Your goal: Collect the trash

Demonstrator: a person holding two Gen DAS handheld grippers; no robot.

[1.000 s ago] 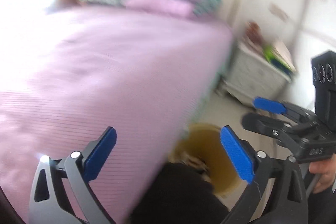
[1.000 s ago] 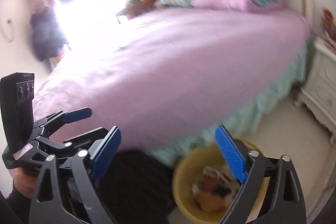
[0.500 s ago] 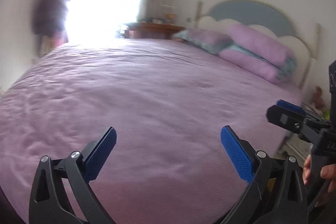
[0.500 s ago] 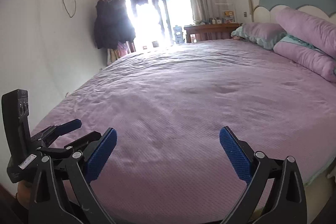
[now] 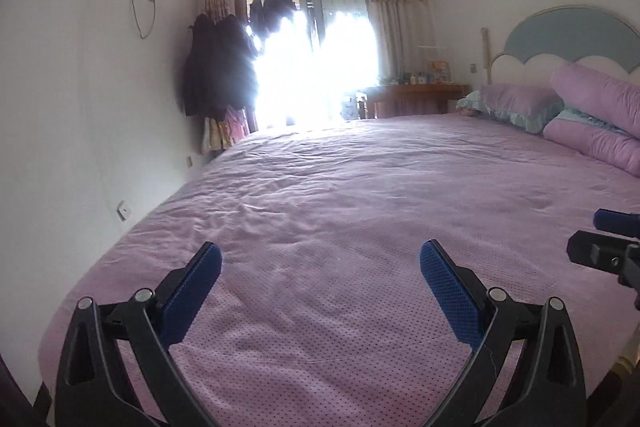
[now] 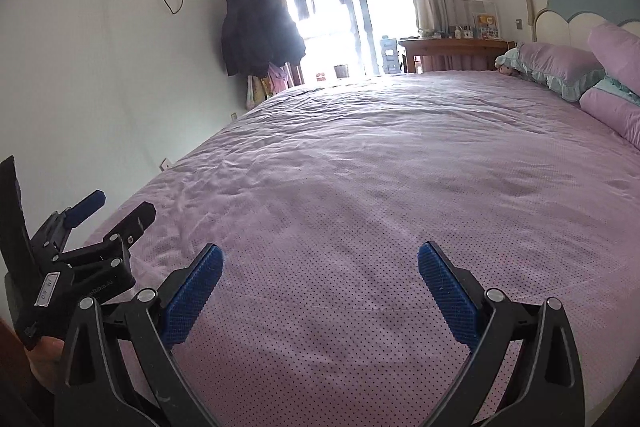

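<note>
No trash and no bin show in either view now. My left gripper (image 5: 320, 291) is open and empty, held above the near edge of a wide bed with a purple spread (image 5: 360, 211). My right gripper (image 6: 318, 287) is open and empty over the same bed (image 6: 380, 187). The left gripper also shows at the left edge of the right wrist view (image 6: 116, 211), its jaws apart. The right gripper's tip shows at the right edge of the left wrist view (image 5: 612, 239).
Purple and teal pillows (image 5: 560, 111) lie against a blue and white headboard (image 5: 568, 35) at the right. Dark coats (image 5: 216, 75) hang on the left wall by a bright balcony door (image 5: 316, 67). A wooden desk (image 6: 452, 51) stands behind the bed.
Both views swung up and left from a yellow bin of trash on the floor beside the bed to the bed top and far room. Both grippers stayed open.
</note>
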